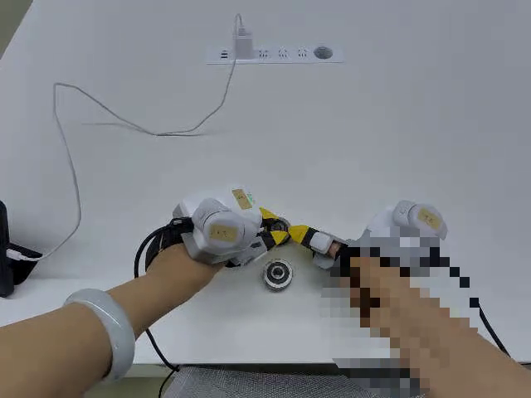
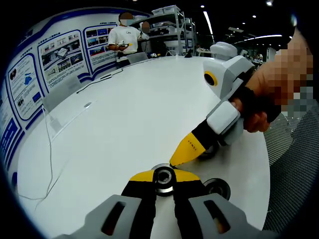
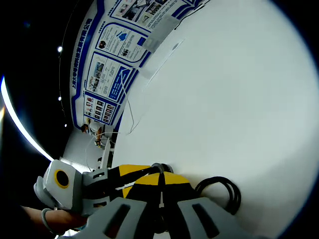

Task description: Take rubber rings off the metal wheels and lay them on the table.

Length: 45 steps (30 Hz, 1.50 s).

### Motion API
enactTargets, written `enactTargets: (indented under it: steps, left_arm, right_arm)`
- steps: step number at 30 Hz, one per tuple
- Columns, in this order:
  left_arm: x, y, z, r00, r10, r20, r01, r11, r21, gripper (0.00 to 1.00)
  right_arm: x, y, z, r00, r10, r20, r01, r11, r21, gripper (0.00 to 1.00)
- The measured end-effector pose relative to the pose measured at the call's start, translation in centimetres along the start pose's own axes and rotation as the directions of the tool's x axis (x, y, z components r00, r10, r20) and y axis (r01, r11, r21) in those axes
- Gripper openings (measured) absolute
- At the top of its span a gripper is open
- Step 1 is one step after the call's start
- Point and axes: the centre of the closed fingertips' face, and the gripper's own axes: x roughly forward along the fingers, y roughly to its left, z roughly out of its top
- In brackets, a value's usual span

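My left gripper [image 1: 271, 225] [image 2: 163, 174] is shut on a small metal wheel [image 1: 280, 224] [image 2: 164, 180] with a dark rubber ring round it, held just above the table. My right gripper [image 1: 295, 235] [image 3: 160, 179] comes in from the right, jaws shut, with its yellow tips [image 2: 175, 159] touching that wheel's [image 3: 159, 168] rim. Whether they pinch the ring I cannot tell. A second metal wheel [image 1: 278, 274] [image 2: 217, 187] with its ring on lies flat on the table, just in front of the grippers.
The white table [image 1: 348, 133] stretches far ahead. A white power strip [image 1: 274, 55] lies at the back, with a charger cable [image 1: 75, 178] trailing left. A black cable [image 1: 143, 249] [image 3: 219, 191] coils by my left hand. People stand far off [image 2: 125, 35].
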Motion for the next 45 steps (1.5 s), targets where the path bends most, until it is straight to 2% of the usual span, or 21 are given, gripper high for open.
enactTargets:
  steps: [2, 4, 8, 9, 12, 15, 18, 28, 31, 34, 35, 38, 45]
  left_arm:
    - [0.0, 0.0, 0.0, 1.0000, 0.001, -0.001, -0.001, 1.000, -0.001, 0.12]
    - [0.0, -0.1, 0.0, 1.0000, -0.001, -0.001, 0.001, 1.000, -0.001, 0.12]
    - [0.0, -0.1, 0.0, 1.0000, -0.001, 0.000, 0.001, 1.000, -0.001, 0.12]
    - [0.0, -0.1, 0.0, 1.0000, 0.000, 0.000, 0.000, 1.000, -0.002, 0.12]
    - [0.0, -0.1, 0.0, 1.0000, -0.001, 0.000, 0.001, 1.000, -0.001, 0.12]
    - [0.0, -0.1, 0.0, 1.0000, -0.001, 0.000, 0.001, 1.000, -0.003, 0.12]
    - [-0.1, -0.1, -0.1, 1.0000, -0.001, 0.000, 0.001, 1.000, -0.003, 0.12]
    - [-0.1, -0.1, -0.1, 1.0000, -0.001, 0.003, 0.001, 1.000, -0.004, 0.12]
    - [-0.1, -0.1, -0.1, 1.0000, -0.001, 0.002, 0.001, 1.000, -0.002, 0.12]
    - [-0.1, -0.1, -0.1, 1.0000, -0.002, 0.004, 0.002, 1.000, -0.002, 0.12]
    - [-0.1, -0.1, -0.1, 1.0000, -0.002, 0.004, 0.002, 1.000, -0.003, 0.12]
    - [-0.1, -0.1, -0.1, 1.0000, -0.003, 0.002, 0.003, 1.000, 0.000, 0.12]
    - [-0.2, -0.1, 0.0, 1.0000, -0.003, 0.002, 0.003, 1.000, 0.001, 0.12]
  right_arm:
    - [0.0, 0.3, -0.1, 1.0000, -0.004, -0.005, 0.003, 1.000, -0.031, 0.02]
    - [-0.1, 0.1, 0.0, 1.0000, -0.004, 0.000, 0.004, 1.000, -0.013, 0.02]
    - [-0.4, -0.2, -0.1, 0.9999, -0.017, -0.002, 0.017, 1.000, -0.021, 0.02]
    - [-0.5, -0.3, -0.1, 0.9998, -0.018, 0.000, 0.018, 1.000, -0.011, 0.03]
    - [-0.4, -0.5, -0.2, 0.9999, -0.017, -0.001, 0.017, 0.999, 0.028, 0.13]
    - [-0.2, -0.5, -0.5, 0.9999, -0.015, -0.003, 0.015, 0.999, 0.040, 0.15]
    - [0.1, -0.4, -0.7, 1.0000, -0.001, 0.004, 0.000, 0.994, 0.106, 0.18]
    - [0.4, -0.5, -0.6, 0.9997, 0.020, 0.010, -0.022, 0.990, 0.136, 0.18]
    - [0.3, 0.0, -0.6, 0.9993, 0.037, 0.008, -0.037, 0.991, 0.131, 0.22]
    - [0.0, 0.6, -0.7, 0.9982, 0.060, 0.002, -0.059, 0.992, 0.111, 0.21]
    - [-0.1, 0.5, -0.8, 0.9984, 0.057, -0.003, -0.056, 0.994, 0.088, 0.21]
    - [-0.1, 0.2, -0.8, 0.9980, 0.063, 0.002, -0.063, 0.992, 0.111, 0.20]
    - [-0.1, 0.1, -1.1, 0.9986, 0.053, 0.008, -0.053, 0.992, 0.111, 0.23]
